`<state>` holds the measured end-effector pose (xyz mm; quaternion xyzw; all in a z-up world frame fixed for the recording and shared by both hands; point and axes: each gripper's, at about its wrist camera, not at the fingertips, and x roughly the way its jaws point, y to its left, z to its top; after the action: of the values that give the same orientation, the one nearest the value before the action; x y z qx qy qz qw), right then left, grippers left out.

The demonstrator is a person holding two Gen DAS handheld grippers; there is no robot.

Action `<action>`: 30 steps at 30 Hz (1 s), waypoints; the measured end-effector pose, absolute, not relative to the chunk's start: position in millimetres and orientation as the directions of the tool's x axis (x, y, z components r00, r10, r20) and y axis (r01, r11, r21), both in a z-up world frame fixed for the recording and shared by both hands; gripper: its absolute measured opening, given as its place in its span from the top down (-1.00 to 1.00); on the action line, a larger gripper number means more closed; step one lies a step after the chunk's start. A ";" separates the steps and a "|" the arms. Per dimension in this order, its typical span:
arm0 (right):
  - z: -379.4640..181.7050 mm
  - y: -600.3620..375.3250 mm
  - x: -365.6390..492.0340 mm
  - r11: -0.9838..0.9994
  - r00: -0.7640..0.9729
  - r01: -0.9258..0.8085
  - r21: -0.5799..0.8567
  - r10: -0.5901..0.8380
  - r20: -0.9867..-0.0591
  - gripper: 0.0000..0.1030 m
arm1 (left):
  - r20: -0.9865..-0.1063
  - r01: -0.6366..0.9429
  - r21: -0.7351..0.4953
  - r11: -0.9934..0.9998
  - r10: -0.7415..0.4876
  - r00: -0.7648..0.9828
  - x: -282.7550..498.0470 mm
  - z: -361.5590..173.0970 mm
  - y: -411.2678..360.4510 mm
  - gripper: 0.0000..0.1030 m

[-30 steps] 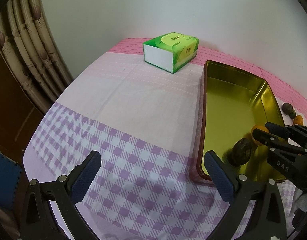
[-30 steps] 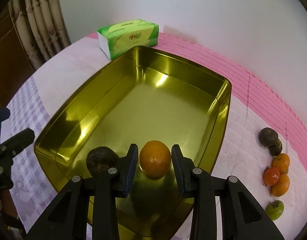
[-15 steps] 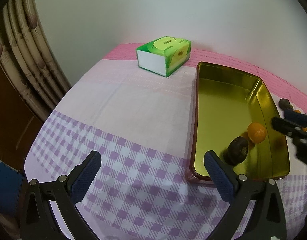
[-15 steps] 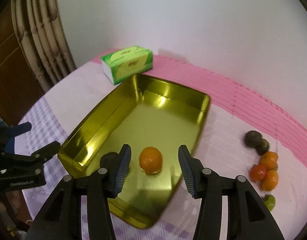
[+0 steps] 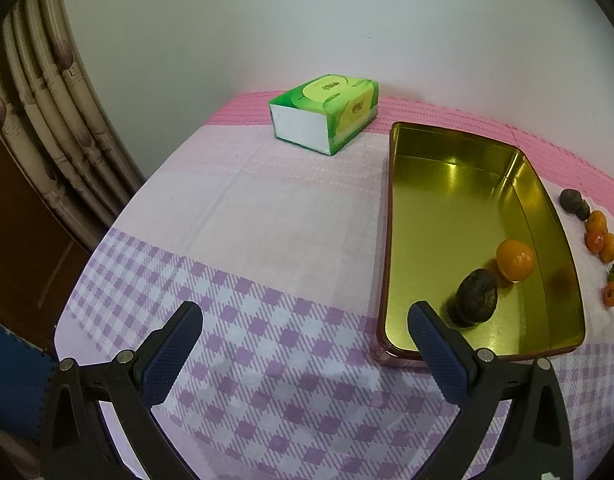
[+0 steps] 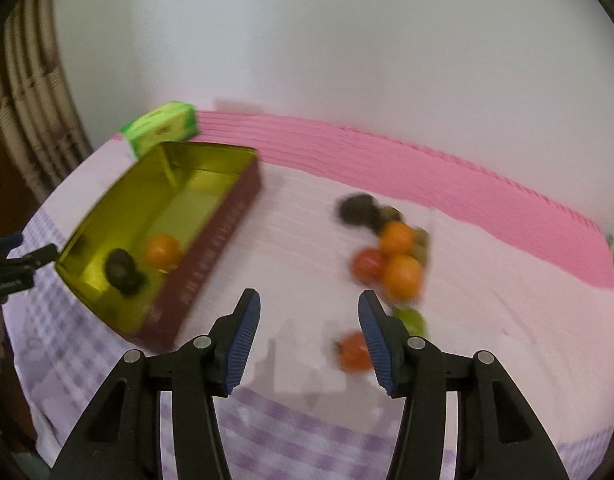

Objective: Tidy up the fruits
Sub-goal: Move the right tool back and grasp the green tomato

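A gold tin tray (image 5: 427, 208) (image 6: 163, 168) holds an orange (image 5: 515, 260) (image 6: 163, 251) and a dark fruit (image 5: 475, 297) (image 6: 121, 266). Several loose fruits (image 6: 391, 252) (image 5: 599, 240) lie on the cloth right of the tray: oranges, red ones, dark ones, a green one (image 6: 411, 319). My right gripper (image 6: 309, 336) is open and empty, above the cloth in front of the loose fruits, with a small red-orange fruit (image 6: 354, 352) beside its right finger. My left gripper (image 5: 303, 344) is open and empty, over the checked cloth left of the tray.
A green tissue box (image 5: 327, 114) (image 6: 163, 128) stands behind the tray's far left corner. A curtain (image 5: 47, 120) hangs at the left. The table's edge curves at the left and front. A white wall lies behind.
My right gripper has let go of the orange, left it in the tray, opened wide and swung right toward the loose fruits. The left gripper has drawn back a little.
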<state>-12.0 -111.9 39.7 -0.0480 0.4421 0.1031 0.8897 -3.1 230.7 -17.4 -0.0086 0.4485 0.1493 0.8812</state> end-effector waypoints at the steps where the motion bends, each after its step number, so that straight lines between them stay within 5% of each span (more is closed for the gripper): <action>1: 37.5 -118.7 -13.4 0.977 0.586 -0.213 0.008 0.135 -0.799 -0.02 | -0.792 -0.270 0.122 0.955 0.257 0.553 -3.5 -17.6 229.7 -0.98; 30: -6.9 -180.6 -16.3 0.993 0.568 -0.103 0.059 0.107 -0.816 -0.02 | -0.784 -0.118 0.110 0.987 0.159 0.600 -2.2 18.1 149.6 -0.98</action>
<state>-16.3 -180.6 -6.9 0.0025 0.4609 0.0593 0.8855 -2.2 149.6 18.1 0.0233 0.4403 0.0777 0.8942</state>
